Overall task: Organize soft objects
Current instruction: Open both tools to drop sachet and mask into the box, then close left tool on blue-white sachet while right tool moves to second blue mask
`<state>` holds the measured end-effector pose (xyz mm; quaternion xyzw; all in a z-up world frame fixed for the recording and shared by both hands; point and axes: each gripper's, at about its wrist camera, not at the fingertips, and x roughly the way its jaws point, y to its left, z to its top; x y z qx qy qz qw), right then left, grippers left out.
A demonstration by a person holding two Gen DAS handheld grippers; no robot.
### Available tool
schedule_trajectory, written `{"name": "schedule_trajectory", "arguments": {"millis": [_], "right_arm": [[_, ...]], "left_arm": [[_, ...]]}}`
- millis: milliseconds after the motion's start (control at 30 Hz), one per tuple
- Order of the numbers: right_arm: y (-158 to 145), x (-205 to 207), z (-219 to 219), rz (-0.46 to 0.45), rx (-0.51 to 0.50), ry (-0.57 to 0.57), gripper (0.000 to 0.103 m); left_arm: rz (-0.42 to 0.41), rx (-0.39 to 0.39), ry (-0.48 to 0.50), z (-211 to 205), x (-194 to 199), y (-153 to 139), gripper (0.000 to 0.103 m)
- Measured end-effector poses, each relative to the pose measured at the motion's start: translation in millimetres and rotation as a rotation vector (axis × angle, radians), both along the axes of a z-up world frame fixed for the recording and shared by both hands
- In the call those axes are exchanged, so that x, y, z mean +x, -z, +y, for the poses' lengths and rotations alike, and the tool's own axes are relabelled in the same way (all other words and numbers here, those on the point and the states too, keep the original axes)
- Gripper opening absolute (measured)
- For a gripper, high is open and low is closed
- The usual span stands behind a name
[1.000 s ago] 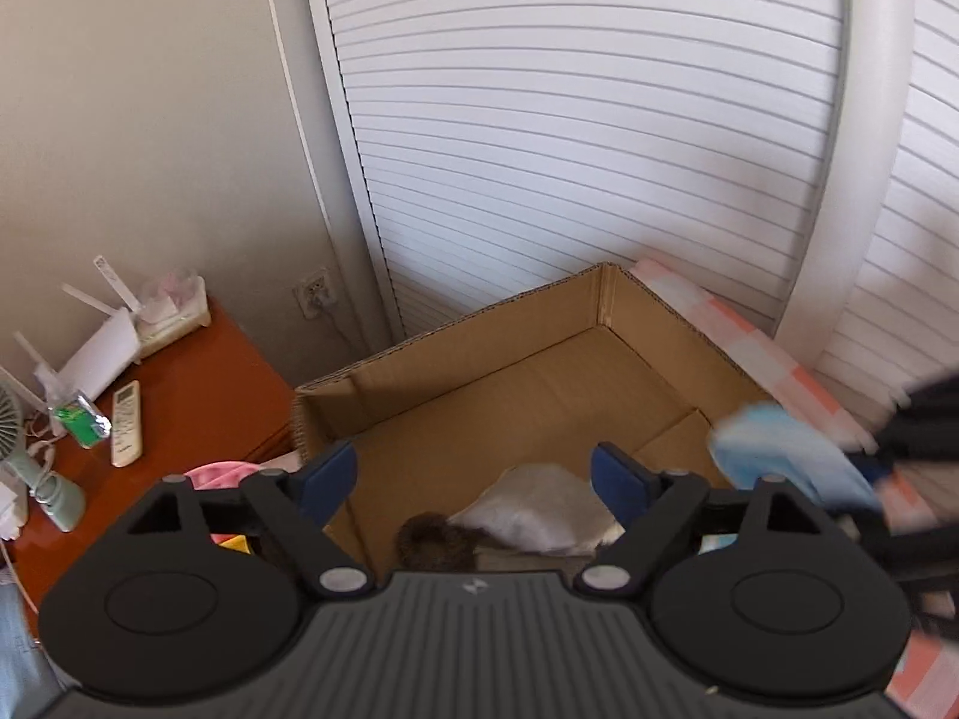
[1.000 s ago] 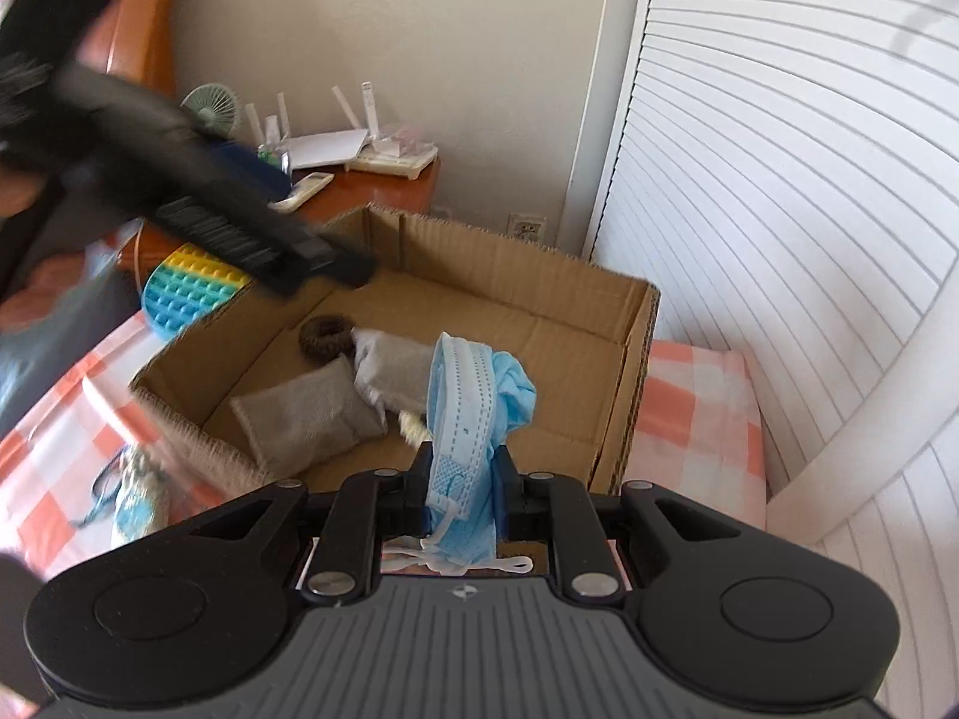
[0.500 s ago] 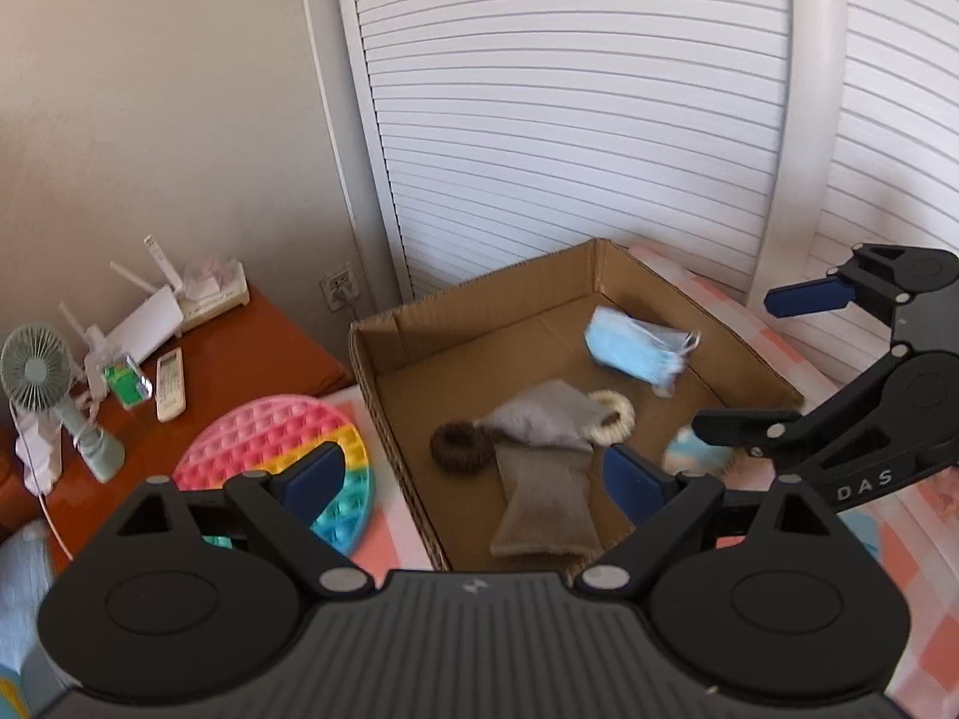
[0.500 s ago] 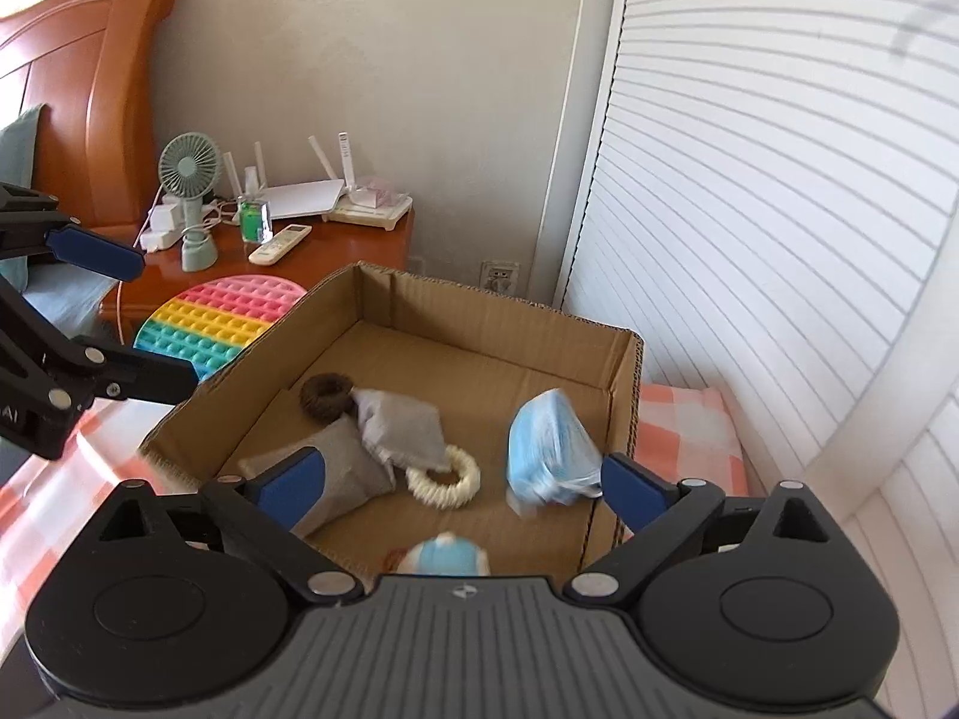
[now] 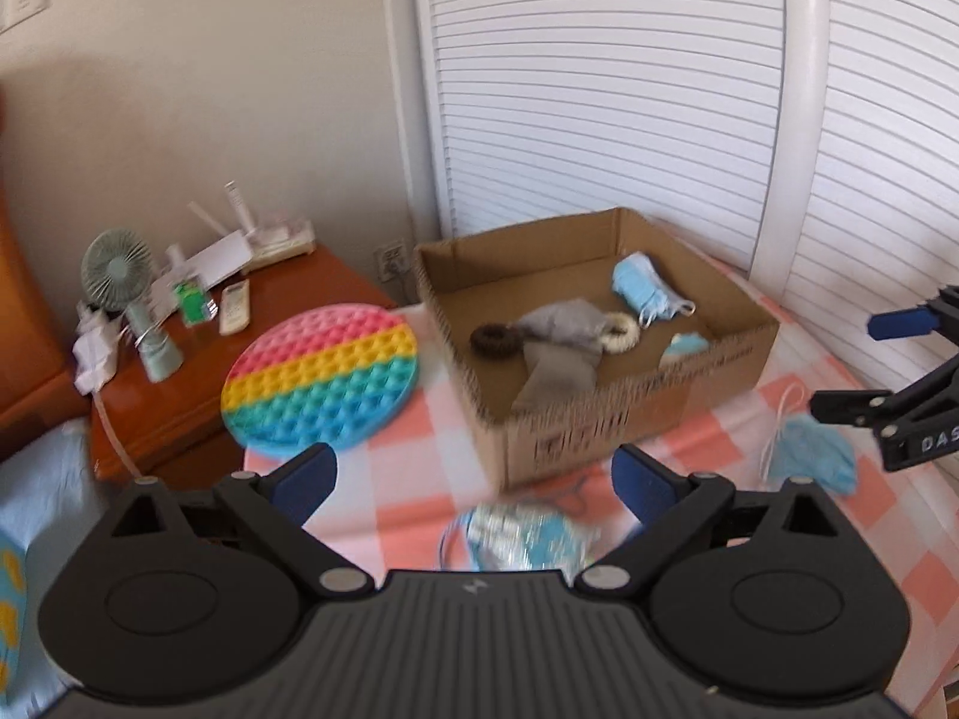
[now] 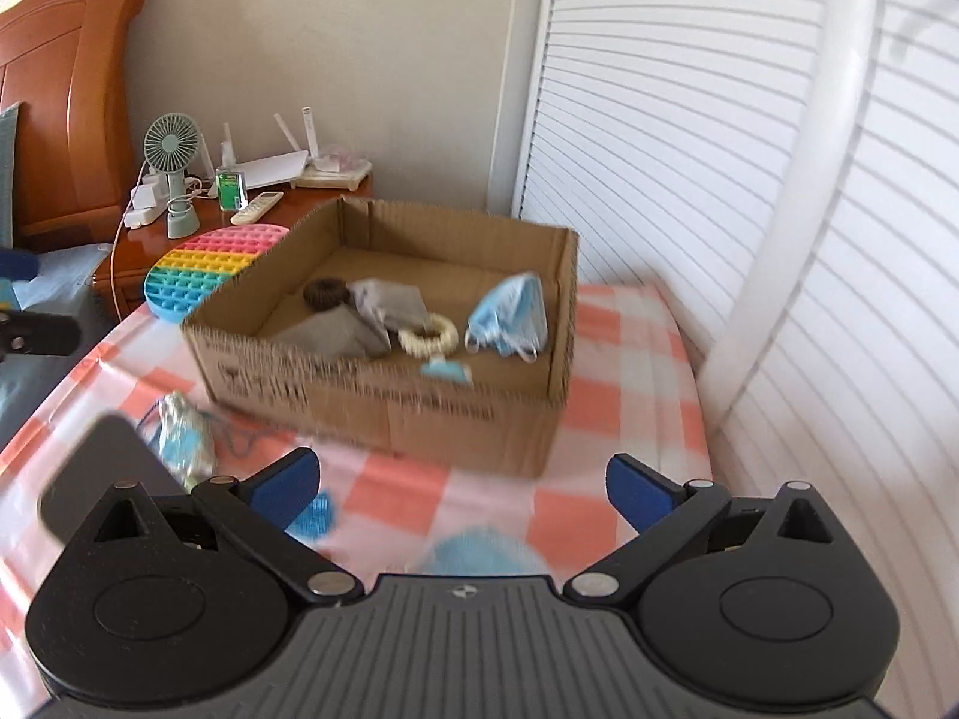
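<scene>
Crumpled blue mask (image 6: 508, 313) lying at box's (image 6: 383, 395) right wall; left gripper (image 5: 473, 482) opening, right gripper (image 6: 461, 482) wide open, both empty.

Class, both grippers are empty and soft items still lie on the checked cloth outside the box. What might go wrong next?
1. The blue mask trails thin loops that could snag a finger.
2. The crinkly pouch may slip from the opening left gripper.
3. The rainbow pop mat overhangs the cloth's edge; a nudge might tip it off.
</scene>
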<state>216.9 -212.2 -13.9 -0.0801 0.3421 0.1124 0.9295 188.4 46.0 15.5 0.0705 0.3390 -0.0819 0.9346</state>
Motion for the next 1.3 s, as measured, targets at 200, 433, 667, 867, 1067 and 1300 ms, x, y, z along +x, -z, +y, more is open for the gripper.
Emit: {"name": "schedule_trajectory", "arguments": {"millis": [200,433,667,867,1067,1300], "right_arm": [[20,-27,-14,-0.019,-0.007,0.071,0.103],[50,-46,-16,-0.042,-0.059,0.124,0.103],[70,-44,-24,-0.008,-0.062,0.161,0.103],[89,-35,-24,0.018,-0.126,0.188,0.103],[97,-25,-22,0.031,-0.12,0.178,0.103],[99,-8,-23,0.032,-0.081,0.184,0.103]], "left_arm": [[-0.014,-0.019,-0.045,3,-40,19,0.101],[0.016,-0.033,-0.056,-6,-68,41,0.101],[0.042,-0.039,-0.054,-6,-74,59,0.101],[0.071,-0.049,-0.071,1,-66,74,0.101],[0.094,-0.035,-0.082,9,-51,85,0.101],[0.11,-0.021,-0.063,11,-34,95,0.101]]}}
